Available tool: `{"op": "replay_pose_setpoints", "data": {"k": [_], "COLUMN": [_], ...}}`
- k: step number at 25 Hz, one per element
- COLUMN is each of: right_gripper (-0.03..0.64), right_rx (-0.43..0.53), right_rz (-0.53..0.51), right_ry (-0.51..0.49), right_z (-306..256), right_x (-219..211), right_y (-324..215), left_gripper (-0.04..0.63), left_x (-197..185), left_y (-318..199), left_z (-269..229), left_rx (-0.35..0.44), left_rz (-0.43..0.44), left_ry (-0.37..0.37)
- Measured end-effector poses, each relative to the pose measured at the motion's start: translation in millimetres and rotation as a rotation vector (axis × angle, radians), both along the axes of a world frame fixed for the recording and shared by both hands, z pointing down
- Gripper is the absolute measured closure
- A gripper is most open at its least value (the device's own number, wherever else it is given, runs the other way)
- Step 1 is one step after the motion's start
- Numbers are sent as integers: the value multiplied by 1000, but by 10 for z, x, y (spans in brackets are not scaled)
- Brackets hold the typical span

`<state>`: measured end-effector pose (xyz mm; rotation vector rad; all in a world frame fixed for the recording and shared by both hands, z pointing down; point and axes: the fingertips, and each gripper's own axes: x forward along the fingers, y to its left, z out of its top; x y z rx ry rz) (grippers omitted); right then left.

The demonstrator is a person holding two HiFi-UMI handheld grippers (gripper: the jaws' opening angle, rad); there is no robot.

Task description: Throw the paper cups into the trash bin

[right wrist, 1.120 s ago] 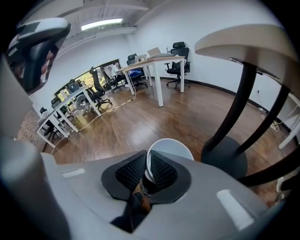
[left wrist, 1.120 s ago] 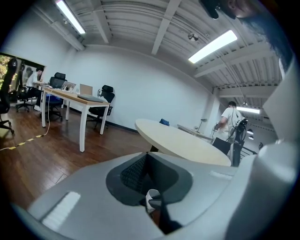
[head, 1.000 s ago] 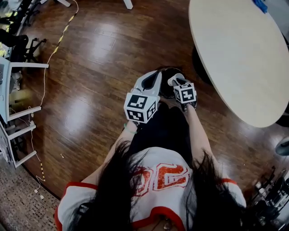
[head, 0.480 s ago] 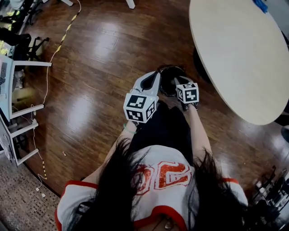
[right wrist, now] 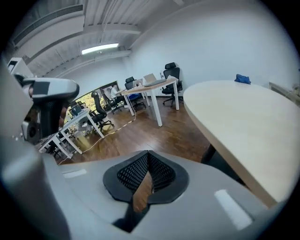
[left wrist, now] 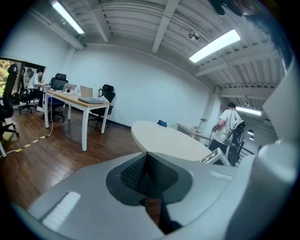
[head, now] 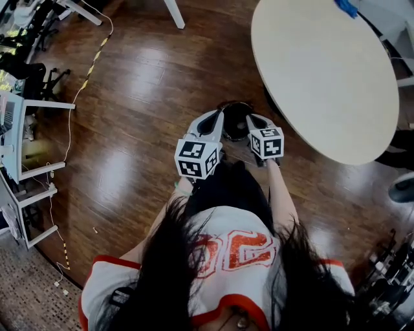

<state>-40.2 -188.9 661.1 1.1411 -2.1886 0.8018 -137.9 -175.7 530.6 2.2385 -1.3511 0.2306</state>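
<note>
The trash bin (head: 234,124), a dark round container, stands on the wooden floor beside the round table, partly hidden by both grippers. My left gripper (head: 215,117) hangs over its left rim and my right gripper (head: 251,120) over its right rim. In the left gripper view the left gripper (left wrist: 146,154) has its tips meeting with nothing between them. The right gripper (right wrist: 148,153) is likewise shut and empty in the right gripper view. No paper cup shows in any view.
A large round beige table (head: 323,71) stands just right of the bin, with a blue thing (head: 346,8) at its far edge. White desks (head: 26,161), office chairs and a floor cable (head: 87,58) line the left. A person (left wrist: 229,119) stands at the far side of the room.
A pale thing seen at the right gripper's tip over the bin one second ago is gone. The right jaws have closed. Both grippers stay over the bin.
</note>
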Motion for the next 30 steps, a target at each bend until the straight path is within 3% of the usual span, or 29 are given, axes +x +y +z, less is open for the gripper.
{"op": "replay_pose_setpoints", "data": {"k": [9, 16, 20, 30], "right_gripper": [615, 615, 617, 617], "right_rx": [139, 193, 208, 214], "right_rz": [47, 89, 131, 136], "right_ry": [-56, -108, -153, -144], "right_z": [-893, -1346, -1467, -1481], "right_x": [51, 118, 176, 180], "right_y": [-7, 159, 222, 278], "left_gripper": [595, 595, 595, 595], "left_x": [27, 203, 300, 332], "left_y": [-89, -116, -76, -12], "left_z": [-208, -274, -253, -280], "left_rx": [32, 50, 45, 45], "left_rz": [19, 45, 67, 85], "left_ry": [3, 13, 21, 18]}}
